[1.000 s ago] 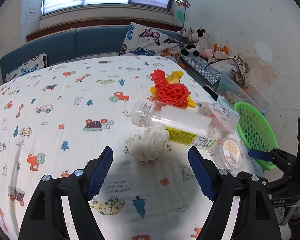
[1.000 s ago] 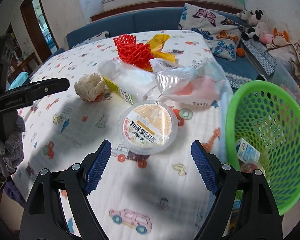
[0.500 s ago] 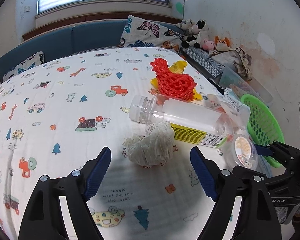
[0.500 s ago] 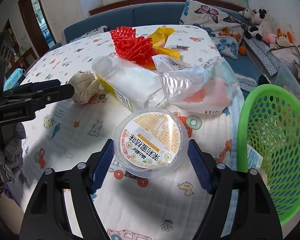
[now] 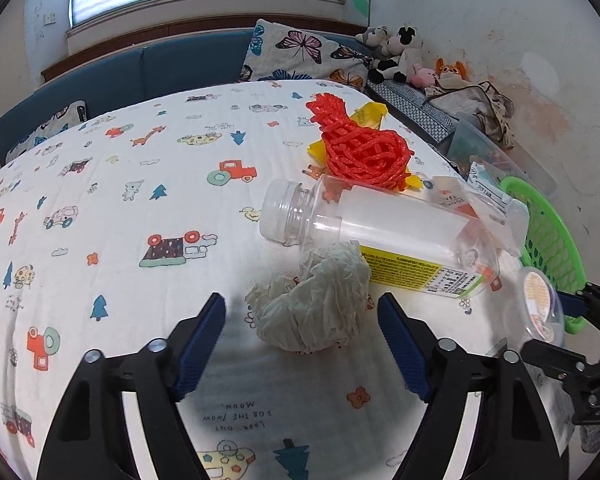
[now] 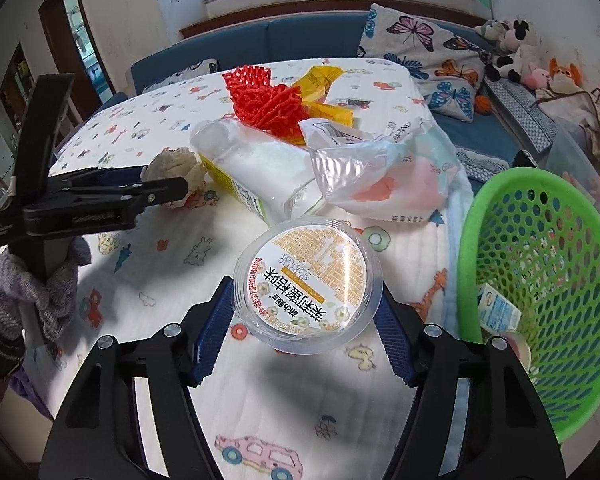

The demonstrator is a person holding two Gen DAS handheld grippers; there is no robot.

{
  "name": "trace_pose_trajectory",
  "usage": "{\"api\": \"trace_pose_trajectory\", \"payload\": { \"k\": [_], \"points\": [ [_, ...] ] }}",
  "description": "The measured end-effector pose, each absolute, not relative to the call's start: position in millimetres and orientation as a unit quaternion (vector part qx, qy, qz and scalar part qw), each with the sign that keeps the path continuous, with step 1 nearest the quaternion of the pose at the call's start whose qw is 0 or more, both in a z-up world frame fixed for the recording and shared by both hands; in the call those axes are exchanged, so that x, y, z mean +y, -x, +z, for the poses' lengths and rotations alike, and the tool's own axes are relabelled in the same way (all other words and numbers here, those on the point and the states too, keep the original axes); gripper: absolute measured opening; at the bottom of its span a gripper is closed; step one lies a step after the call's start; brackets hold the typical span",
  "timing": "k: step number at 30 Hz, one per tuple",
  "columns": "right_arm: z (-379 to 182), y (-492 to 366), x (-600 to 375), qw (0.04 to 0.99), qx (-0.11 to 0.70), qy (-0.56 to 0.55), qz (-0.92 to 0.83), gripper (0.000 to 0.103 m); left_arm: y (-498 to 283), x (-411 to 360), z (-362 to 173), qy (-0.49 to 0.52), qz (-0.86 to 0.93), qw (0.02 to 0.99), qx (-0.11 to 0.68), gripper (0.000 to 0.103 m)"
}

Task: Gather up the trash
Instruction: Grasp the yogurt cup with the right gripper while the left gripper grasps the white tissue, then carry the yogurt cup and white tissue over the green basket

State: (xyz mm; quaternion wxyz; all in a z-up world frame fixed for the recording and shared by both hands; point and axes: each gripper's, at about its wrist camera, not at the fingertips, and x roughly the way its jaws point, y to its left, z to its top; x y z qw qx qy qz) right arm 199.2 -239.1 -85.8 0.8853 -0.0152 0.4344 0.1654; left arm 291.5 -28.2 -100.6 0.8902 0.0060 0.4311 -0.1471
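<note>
Collection is partly done: green basket (image 6: 540,280) at right already holding cartons. Right gripper (image 6: 306,322) fingers, just closing, are pinching the lidded cup (image 6: 308,284); left gripper (image 5: 300,344) fingers are spreading around the crumpled tissue (image 5: 312,300). Bottle (image 5: 372,236), red net (image 5: 360,148) and wrappers are remaining on the surface (image 5: 120,220).

- Round clear cup (image 6: 308,282): printed lid, tilted, clamped between blue pads
- Crumpled tissue (image 5: 314,304): on cloth, touching bottle
- Clear bottle (image 5: 374,236): capped, lying on its side
- Red net (image 5: 362,148): atop yellow wrapper (image 5: 370,114)
- Green basket (image 6: 540,280): beside table, holding small cartons
</note>
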Motion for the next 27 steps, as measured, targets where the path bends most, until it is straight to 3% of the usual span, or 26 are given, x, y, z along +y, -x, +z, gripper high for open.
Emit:
{"api": "trace_pose_trajectory", "payload": {
  "k": [11,27],
  "points": [
    [-78.0,-183.2,-254.7,0.89,0.429,0.006,0.154,0.068,-288.2,-32.3,-102.3,-0.007,-0.154,0.89,0.43,0.051],
    [-65.9,-167.1,-285.5,0.902,0.413,-0.011,0.124,0.068,-250.3,-37.4,-65.0,-0.008,-0.179,0.902,0.392,0.047]
  ]
}}
